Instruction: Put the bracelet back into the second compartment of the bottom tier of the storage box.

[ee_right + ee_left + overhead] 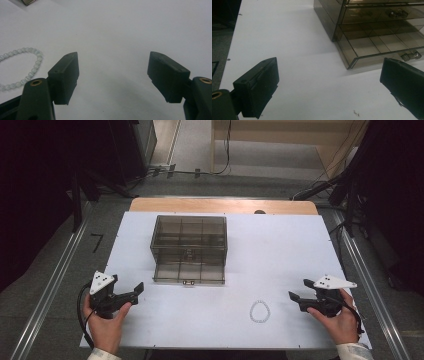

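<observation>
A smoky clear plastic drawer box (189, 249) stands on the white table top (280, 250), its lowest drawer pulled out toward me, with a small metal handle (188, 282). A bracelet of pale beads (259, 311) lies flat near the front, right of centre. My left gripper (135, 290) rests low at the front left, open and empty, aimed at the box (372, 32). My right gripper (299, 290) sits at the front right, open and empty, with the bracelet (22, 67) just off its left jaw.
The table's wooden edge (220, 205) shows at the back. Metal rails (50, 285) run along both sides on the grey floor. Cables (220, 167) lie on the floor behind the table.
</observation>
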The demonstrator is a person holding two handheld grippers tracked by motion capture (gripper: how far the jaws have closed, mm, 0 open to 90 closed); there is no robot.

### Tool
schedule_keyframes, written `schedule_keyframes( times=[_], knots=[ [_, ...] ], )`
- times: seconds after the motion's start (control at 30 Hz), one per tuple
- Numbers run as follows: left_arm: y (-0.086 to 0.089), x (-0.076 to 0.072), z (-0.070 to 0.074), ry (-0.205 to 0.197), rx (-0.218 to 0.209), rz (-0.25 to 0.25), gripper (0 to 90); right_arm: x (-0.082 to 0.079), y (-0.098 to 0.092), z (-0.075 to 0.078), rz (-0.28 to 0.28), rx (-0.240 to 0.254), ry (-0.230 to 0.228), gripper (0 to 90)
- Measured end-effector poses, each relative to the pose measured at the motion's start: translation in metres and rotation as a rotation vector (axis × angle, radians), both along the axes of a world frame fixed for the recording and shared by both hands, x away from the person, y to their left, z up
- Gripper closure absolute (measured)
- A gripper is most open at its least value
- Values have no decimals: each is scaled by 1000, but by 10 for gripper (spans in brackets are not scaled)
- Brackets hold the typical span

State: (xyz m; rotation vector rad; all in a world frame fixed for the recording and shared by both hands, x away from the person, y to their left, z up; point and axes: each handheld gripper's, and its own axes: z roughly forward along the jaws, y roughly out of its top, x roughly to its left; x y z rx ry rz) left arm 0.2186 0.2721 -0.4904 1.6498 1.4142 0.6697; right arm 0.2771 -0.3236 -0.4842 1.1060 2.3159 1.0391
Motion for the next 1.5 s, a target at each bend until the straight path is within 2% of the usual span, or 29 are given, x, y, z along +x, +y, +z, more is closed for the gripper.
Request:
schedule_keyframes(
  times=[0.57, 1.5],
  knots=[
    [-1, -1, 1, -15, -1, 0, 29, -1, 4, 0, 26, -4, 3, 237],
    [-2, 0, 0, -6, 0, -19, 31, -1, 22, -2, 84, -17, 14, 238]
  ],
)
